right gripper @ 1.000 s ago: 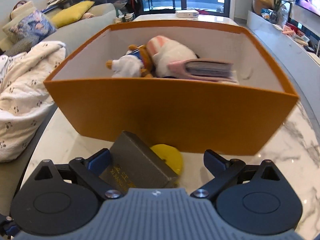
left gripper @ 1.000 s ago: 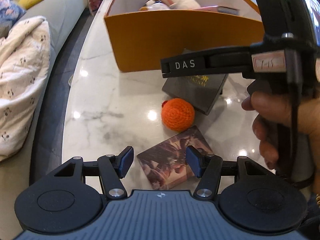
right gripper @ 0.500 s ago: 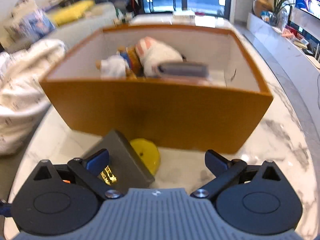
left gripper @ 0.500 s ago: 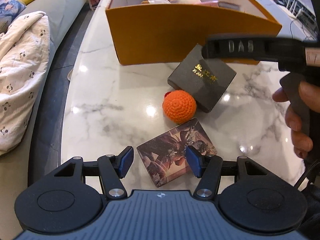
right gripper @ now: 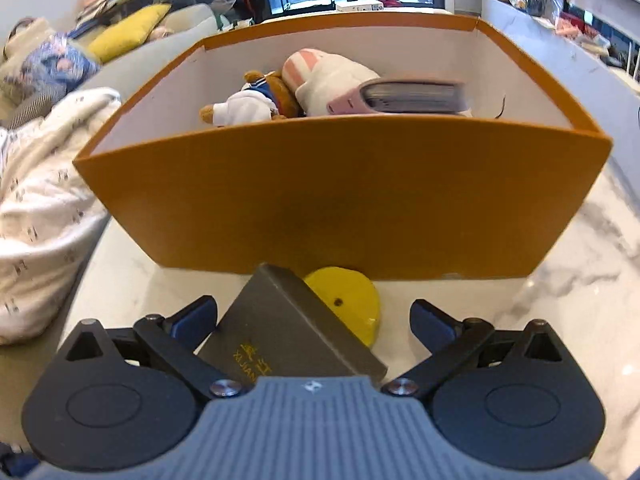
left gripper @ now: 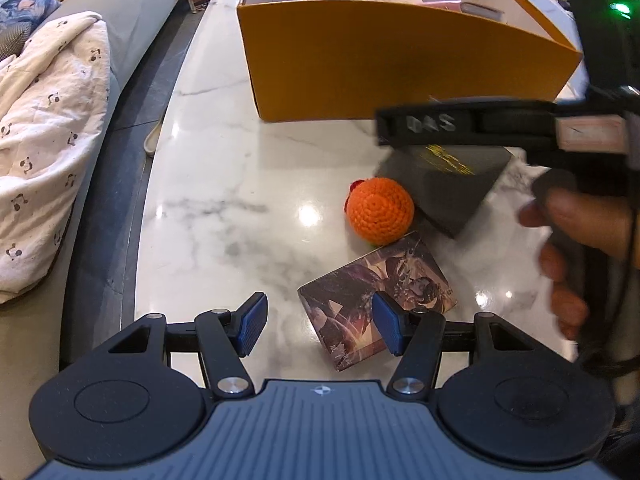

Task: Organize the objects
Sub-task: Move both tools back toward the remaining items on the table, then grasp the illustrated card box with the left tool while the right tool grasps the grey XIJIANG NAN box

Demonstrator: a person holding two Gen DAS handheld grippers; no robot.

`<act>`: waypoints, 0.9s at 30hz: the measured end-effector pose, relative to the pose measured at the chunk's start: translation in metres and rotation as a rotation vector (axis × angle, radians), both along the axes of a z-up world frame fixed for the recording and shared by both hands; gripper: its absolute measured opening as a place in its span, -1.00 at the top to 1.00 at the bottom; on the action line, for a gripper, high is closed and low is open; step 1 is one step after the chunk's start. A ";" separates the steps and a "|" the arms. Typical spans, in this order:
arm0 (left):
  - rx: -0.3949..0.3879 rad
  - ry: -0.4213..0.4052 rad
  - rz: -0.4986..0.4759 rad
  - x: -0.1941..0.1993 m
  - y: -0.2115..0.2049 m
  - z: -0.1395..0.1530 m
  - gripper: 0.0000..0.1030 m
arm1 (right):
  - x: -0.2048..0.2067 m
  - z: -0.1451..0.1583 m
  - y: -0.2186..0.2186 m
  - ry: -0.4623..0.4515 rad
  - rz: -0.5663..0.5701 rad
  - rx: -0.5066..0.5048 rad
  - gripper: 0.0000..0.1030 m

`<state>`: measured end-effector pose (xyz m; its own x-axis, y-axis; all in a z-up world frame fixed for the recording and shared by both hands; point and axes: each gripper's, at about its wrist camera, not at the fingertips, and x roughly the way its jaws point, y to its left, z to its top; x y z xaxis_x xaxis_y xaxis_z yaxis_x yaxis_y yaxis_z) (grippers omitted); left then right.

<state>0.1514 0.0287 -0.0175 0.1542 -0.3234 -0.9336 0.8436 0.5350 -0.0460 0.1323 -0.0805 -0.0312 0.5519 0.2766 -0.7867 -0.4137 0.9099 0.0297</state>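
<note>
Right tongs (right gripper: 314, 320) gaping wide, straddling dark gift box (right gripper: 288, 336), gripping nothing; left tongs (left gripper: 320, 326) idling open, empty. Next: closing squarely, lifting into orange bin (right gripper: 340, 192).

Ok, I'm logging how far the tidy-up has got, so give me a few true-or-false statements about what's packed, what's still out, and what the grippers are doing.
1. The orange crochet ball lies inside the orange box. False: it sits on the marble table, in front of the box.
2. Plush toys already lie in the box. True.
3. The left gripper is clamped on the illustrated box. False: its jaws are open, nothing held.
4. The right gripper is open over the dark gift box. True.
5. A yellow disc lies beside the dark gift box. True.
</note>
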 end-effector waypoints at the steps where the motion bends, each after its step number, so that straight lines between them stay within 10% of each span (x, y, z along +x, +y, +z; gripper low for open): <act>1: 0.002 -0.001 -0.001 0.000 0.000 0.000 -0.32 | -0.001 0.001 -0.003 -0.002 0.009 -0.029 -0.98; 16: -0.024 0.066 -0.046 -0.013 -0.005 -0.010 -0.45 | -0.017 0.025 -0.108 0.004 0.119 -0.026 -0.98; 27: -0.064 -0.072 -0.239 -0.027 -0.027 -0.009 -0.49 | -0.027 0.021 -0.107 0.038 0.189 -0.025 -0.98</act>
<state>0.1239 0.0020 -0.0267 0.1319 -0.4168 -0.8994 0.9482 0.3177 -0.0082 0.1052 -0.1879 -0.0106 0.4619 0.3527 -0.8138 -0.5760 0.8170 0.0272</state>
